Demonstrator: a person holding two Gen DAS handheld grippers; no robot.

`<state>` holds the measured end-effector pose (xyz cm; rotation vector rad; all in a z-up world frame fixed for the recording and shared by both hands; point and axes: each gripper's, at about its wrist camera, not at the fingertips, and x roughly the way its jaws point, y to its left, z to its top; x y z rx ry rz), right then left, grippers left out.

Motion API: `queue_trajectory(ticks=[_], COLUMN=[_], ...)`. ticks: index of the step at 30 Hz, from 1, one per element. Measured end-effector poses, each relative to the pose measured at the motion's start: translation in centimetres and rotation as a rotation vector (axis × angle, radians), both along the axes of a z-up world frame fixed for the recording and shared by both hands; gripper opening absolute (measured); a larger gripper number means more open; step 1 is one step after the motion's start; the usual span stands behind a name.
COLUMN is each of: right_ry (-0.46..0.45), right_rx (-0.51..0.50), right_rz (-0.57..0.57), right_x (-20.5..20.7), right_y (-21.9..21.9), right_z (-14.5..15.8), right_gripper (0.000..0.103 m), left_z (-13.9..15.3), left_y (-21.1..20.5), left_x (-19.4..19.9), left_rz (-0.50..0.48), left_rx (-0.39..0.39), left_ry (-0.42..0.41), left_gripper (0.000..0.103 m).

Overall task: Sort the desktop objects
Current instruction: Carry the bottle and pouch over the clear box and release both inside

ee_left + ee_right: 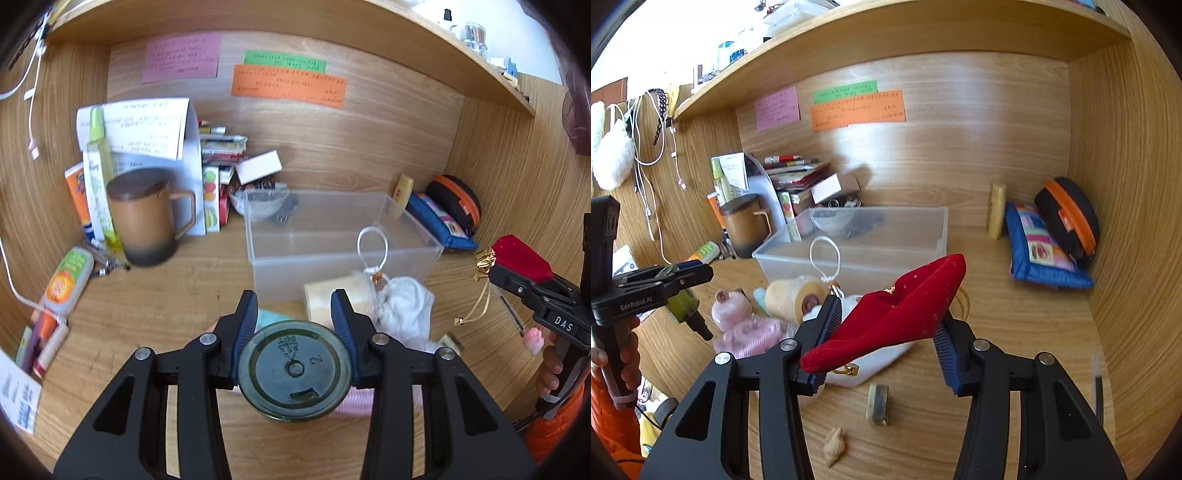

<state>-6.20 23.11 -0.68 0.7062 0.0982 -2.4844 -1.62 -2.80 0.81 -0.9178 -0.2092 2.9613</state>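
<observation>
My left gripper is shut on a dark green glass bottle, its base facing the camera, held above the desk; it also shows in the right wrist view. My right gripper is shut on a red velvet jewellery pouch with a gold chain hanging from it; the pouch also shows in the left wrist view. A clear plastic box stands mid-desk, just beyond both grippers. In front of it lie a beige tape roll, a white cloth and a pink charm.
A brown lidded mug, tubes, books and a small bowl crowd the back left. A blue pouch and a black-orange case sit at the back right beside a yellow tube. A small metal clip and a beige figurine lie near the front.
</observation>
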Motion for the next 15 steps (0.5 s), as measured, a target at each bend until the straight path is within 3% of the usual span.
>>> queue_trajectory(ticks=[15], right_ry=[0.059], right_rx=[0.001], right_rz=[0.012], right_x=[-3.5], right_y=[-1.4], right_z=[3.6], right_gripper=[0.045], left_z=[3.7], left_y=[-0.8], left_x=[-4.5], left_rz=[-0.072], left_rx=[0.006], left_ry=[0.018], left_gripper=[0.041])
